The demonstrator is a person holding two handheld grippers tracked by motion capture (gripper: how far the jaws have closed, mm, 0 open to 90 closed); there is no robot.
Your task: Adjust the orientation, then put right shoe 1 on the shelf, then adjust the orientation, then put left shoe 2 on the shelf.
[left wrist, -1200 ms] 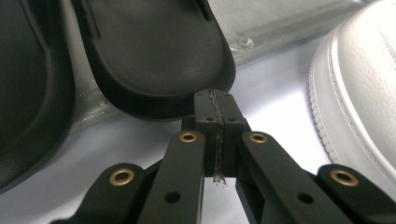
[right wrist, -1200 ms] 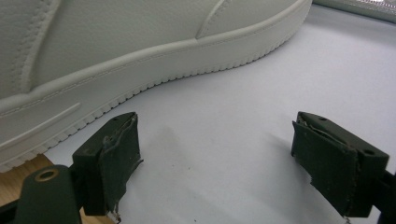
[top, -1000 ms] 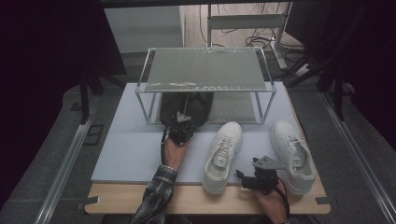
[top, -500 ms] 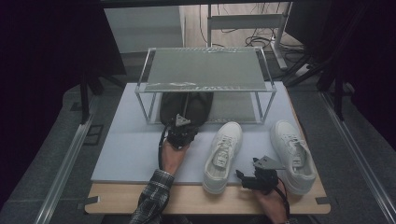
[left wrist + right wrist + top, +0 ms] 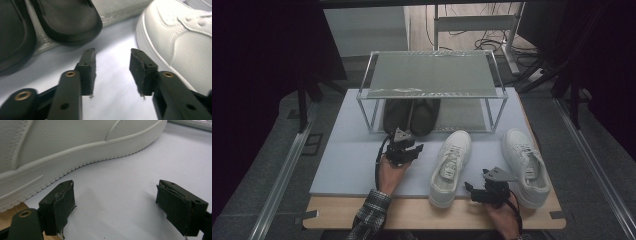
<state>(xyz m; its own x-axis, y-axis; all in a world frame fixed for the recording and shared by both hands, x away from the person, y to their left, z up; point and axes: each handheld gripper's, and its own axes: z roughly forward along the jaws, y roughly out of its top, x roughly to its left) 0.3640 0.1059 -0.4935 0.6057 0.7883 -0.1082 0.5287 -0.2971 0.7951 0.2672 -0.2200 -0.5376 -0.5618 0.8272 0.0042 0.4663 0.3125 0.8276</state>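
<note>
The left gripper [image 5: 406, 148], jaws just opening and empty, sits just short of the dark rubber slippers [image 5: 411, 116] under the clear shelf rack [image 5: 430, 75], while the right gripper [image 5: 482, 192] rests wide beside the white leather sneaker [image 5: 451, 167].

Black tongs [image 5: 412, 148] (brass screws), plaid sleeve [image 5: 371, 215].

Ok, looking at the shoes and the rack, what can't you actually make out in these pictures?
- Dark shoes, high view: the rack shelf covers their far ends.
- Dark shoes, left gripper view: cut off by the top and left edges.
- White sneaker, right gripper view: the frame crops it to a side wall and sole.
- Right gripper, high view: too small to judge its jaw gap.
</note>
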